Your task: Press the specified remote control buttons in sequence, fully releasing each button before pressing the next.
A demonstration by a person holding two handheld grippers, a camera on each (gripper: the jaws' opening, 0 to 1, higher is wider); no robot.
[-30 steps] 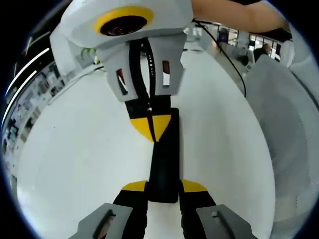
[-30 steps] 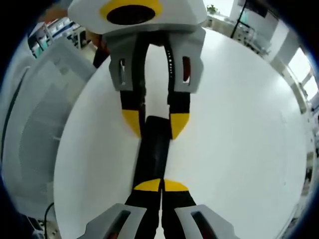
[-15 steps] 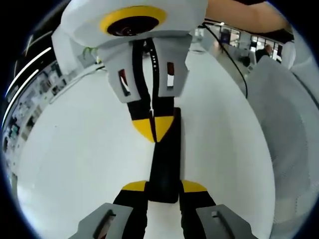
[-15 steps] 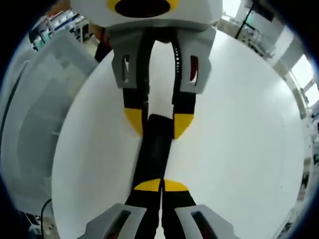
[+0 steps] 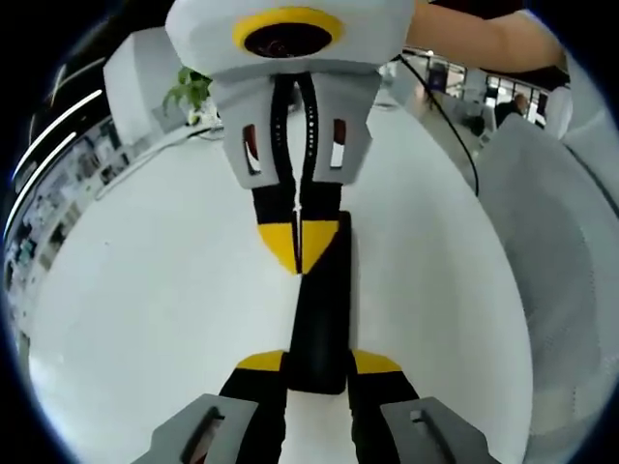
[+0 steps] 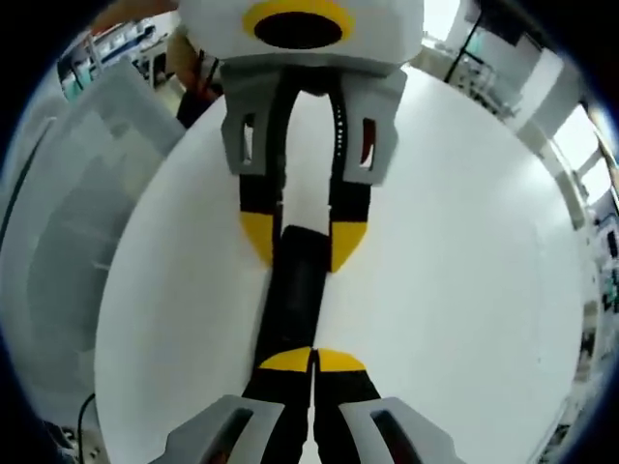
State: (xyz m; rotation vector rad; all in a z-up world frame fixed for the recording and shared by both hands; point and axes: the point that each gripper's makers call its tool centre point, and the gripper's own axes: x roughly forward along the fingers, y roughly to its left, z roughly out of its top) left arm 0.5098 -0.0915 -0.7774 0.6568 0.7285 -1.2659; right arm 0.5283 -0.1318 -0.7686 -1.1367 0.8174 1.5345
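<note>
A black remote lies on a white counter, and both grippers are at it, one at each end.

In the left gripper view, the left gripper rises from the bottom with its jaws apart, and the near end of the remote sits between the two yellow tips. The tips touch the sides of the remote, so this gripper is pinching the remote. The right gripper comes down from the top of this view. Its two yellow tips are pressed together into one point, and this point rests on the far part of the remote. I cannot tell which button is under it, because the buttons are too dark to see.

In the right gripper view, the right gripper has its jaws closed with only a thin line between the yellow tips, and the tips lie on the remote. At the other end, the left gripper holds the remote between its spread yellow tips.

A pale grey surface with a fine pattern stands beside the counter. A thin black cable runs along the counter edge, and a bare arm of the person reaches across the top. A green plant stands at the far edge of the counter.
</note>
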